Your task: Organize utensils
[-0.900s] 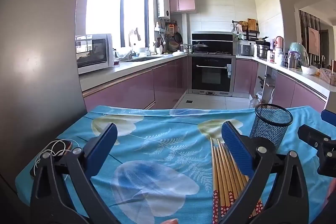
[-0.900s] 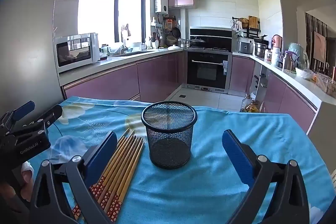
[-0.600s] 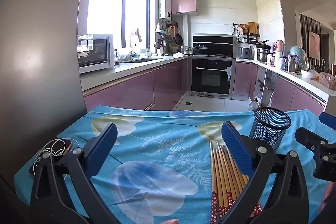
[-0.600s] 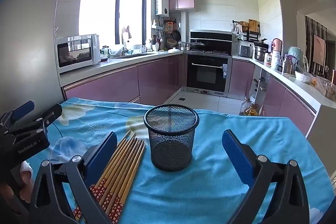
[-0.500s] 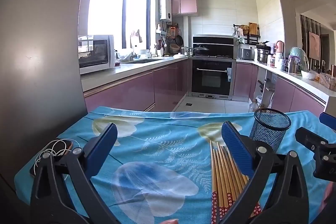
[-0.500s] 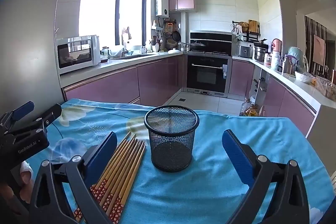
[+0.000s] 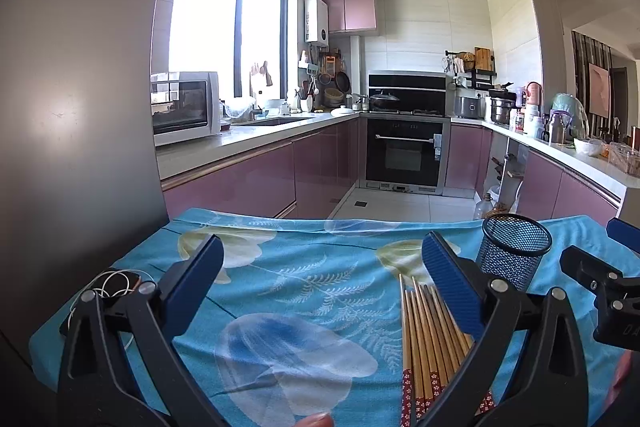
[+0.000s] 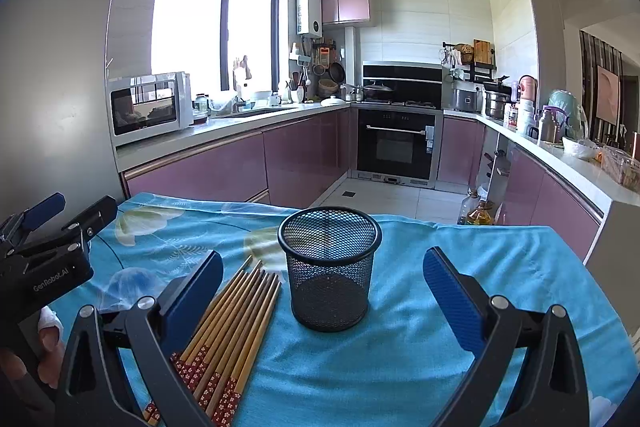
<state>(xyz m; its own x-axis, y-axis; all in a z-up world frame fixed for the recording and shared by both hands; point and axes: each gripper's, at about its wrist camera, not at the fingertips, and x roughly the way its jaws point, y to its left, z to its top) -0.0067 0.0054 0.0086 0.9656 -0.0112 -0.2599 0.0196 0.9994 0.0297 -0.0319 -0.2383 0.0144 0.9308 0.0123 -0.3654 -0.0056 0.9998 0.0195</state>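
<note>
Several wooden chopsticks (image 8: 232, 323) with red patterned ends lie side by side on the blue cloth, just left of a black mesh cup (image 8: 330, 267) that stands upright and looks empty. In the left wrist view the chopsticks (image 7: 426, 339) lie under my right finger, with the cup (image 7: 514, 251) behind. My left gripper (image 7: 320, 287) is open and empty above the cloth. My right gripper (image 8: 320, 291) is open and empty, with the cup between its fingers in view. The left gripper's body (image 8: 44, 255) shows at the left of the right wrist view.
The table has a blue floral cloth (image 7: 304, 291). A dark device with white cable (image 7: 114, 285) lies at its left edge. The right gripper's body (image 7: 600, 291) is at the right. Behind are purple kitchen cabinets (image 8: 248, 163), an oven (image 8: 396, 143) and a microwave (image 8: 148, 107).
Both views have shifted slightly, as if the grippers rose or tilted a little. The chopsticks and the cup have not moved. Both grippers stay open.
</note>
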